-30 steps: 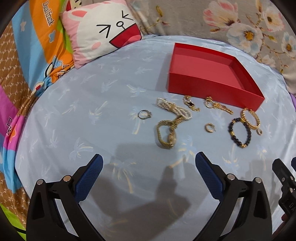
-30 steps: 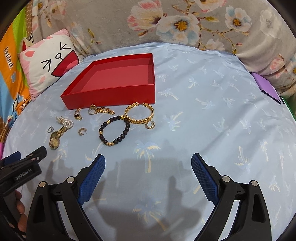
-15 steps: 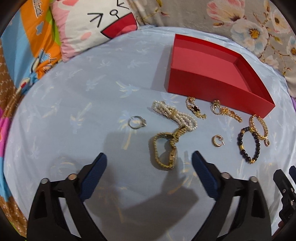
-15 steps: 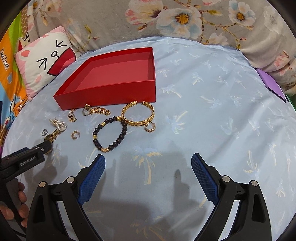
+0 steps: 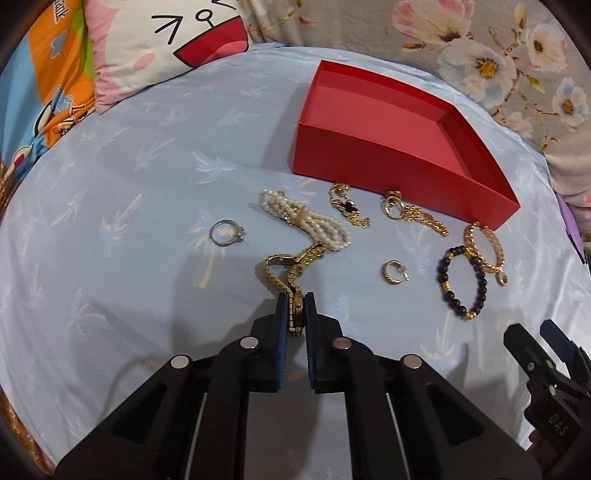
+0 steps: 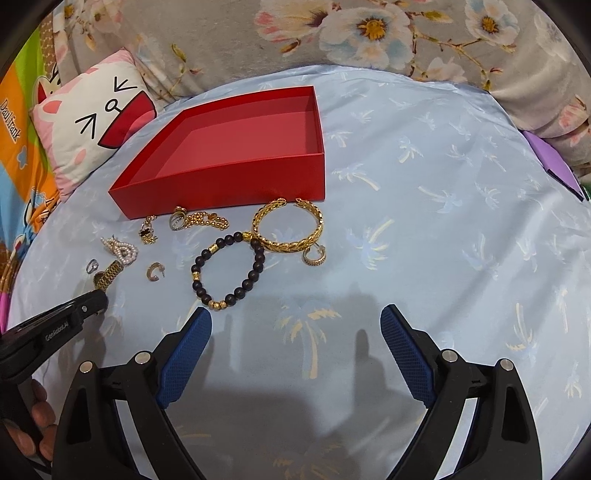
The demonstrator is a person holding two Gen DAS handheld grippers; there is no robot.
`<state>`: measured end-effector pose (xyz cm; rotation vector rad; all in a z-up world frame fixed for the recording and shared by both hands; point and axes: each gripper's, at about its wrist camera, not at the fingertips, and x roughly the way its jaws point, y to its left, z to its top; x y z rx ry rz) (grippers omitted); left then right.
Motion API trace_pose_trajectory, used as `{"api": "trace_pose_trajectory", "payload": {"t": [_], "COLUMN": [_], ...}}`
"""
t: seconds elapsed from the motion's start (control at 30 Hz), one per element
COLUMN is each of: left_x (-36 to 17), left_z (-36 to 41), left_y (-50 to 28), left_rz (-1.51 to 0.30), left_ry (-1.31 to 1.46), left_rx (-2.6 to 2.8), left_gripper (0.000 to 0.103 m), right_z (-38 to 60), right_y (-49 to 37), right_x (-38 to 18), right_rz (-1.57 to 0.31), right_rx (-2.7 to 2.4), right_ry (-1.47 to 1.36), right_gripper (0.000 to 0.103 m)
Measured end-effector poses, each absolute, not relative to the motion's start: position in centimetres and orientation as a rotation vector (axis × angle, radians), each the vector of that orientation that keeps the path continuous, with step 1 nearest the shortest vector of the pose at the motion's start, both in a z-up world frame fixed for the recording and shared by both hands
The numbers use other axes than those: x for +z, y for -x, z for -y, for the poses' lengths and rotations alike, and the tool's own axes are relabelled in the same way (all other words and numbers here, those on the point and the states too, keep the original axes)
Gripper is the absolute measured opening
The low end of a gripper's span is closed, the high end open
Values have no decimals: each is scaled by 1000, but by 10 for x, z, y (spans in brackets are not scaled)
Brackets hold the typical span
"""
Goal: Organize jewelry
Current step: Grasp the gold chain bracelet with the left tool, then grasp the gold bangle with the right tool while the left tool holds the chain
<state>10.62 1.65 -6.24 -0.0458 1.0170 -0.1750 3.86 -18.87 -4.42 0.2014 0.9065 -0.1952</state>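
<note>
My left gripper (image 5: 295, 306) is shut on the near end of a gold watch (image 5: 291, 273), which lies on the blue sheet; the watch also shows in the right wrist view (image 6: 108, 275). Beyond it lie a pearl bracelet (image 5: 306, 218), a silver ring (image 5: 226, 232), a gold hoop earring (image 5: 394, 272), a black bead bracelet (image 6: 231, 269), a gold bangle (image 6: 288, 227) and gold chains (image 5: 413, 214). An open, empty red box (image 5: 391, 147) stands behind them. My right gripper (image 6: 295, 332) is open and empty, just short of the bead bracelet.
A cartoon-face pillow (image 5: 166, 48) lies at the back left and a floral blanket (image 6: 369, 33) runs along the back. A purple object (image 6: 554, 166) sits at the sheet's right edge. The left gripper shows at the left of the right wrist view (image 6: 74, 310).
My left gripper moved forward to the gold watch and closed on its near end. The right gripper edged closer to the bead bracelet and stayed open.
</note>
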Motion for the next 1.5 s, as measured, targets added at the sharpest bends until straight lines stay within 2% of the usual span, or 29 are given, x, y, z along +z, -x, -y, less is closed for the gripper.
{"api": "trace_pose_trajectory", "payload": {"t": [0.2,0.43,0.6,0.73,0.8,1.2,1.5], "left_x": [-51,-33,-30,-31,-32,-28,8], "left_z": [-17,-19,-19,-19,-18,-18,-16], "left_y": [-101,-100,-103,-105,-106,-101,-89], "left_rz": [-983,-941,-934,-941,-945,-939,-884], "left_ry": [55,53,53,54,55,67,75], "left_rx": [-200,-210,-215,-219,-218,-225,-277], "left_gripper": [8,8,8,8,8,8,8], "right_z": [200,203,205,202,202,206,207], "right_y": [-60,-102,-122,-124,-124,-103,-62], "right_x": [-39,-47,-61,-65,-65,-54,-2], "right_rz": [-895,-905,-940,-938,-932,-904,-802], "right_rx": [-188,-190,-192,-201,-189,-172,-133], "right_ry": [-230,-227,-236,-215,-214,-241,-232], "right_gripper": [81,78,68,64,57,57,57]}}
